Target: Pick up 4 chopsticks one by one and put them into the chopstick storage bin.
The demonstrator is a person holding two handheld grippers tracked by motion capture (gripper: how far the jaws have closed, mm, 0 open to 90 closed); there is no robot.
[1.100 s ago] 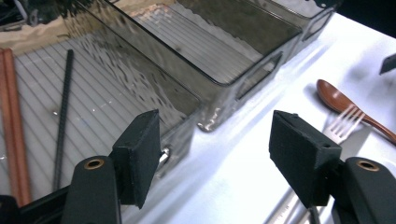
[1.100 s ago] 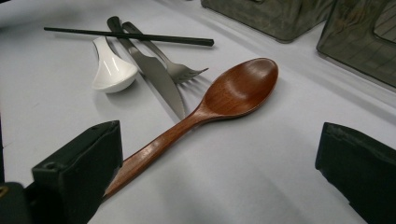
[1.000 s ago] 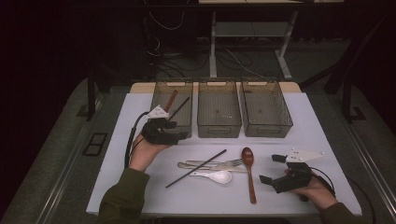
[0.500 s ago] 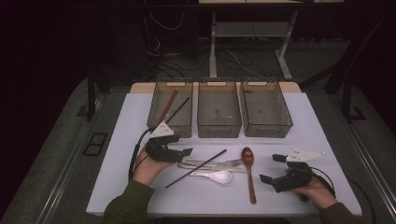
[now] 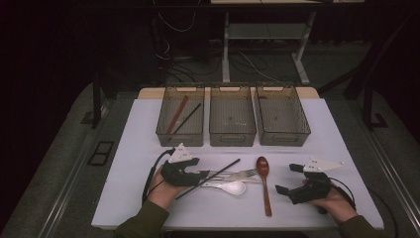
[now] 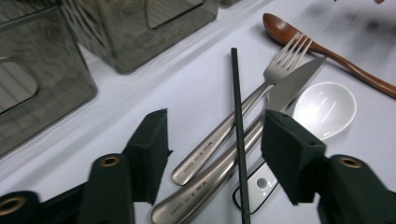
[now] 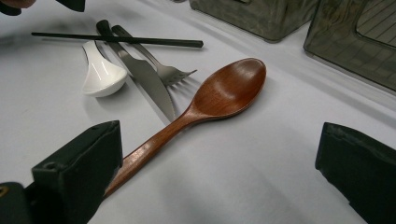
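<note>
A: Lining up left gripper over the black chopstick, which lies across fork and knife on the worktop. Its jaws have just been closing, half-wide, nothing pinched.
B: I reckon: lower, pinch only the chopstick. Right gripper is wide, idle.

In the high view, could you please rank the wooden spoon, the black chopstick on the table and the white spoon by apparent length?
1. Wooden spoon and black chopstick: too alike in length to separate.
2. White spoon: clearly shortest, though its handle is partly hidden under the chopstick.

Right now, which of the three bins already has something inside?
The left bin, nearest the left gripper: it holds a brown stick and a black chopstick. The middle bin and right bin hold nothing.
</note>
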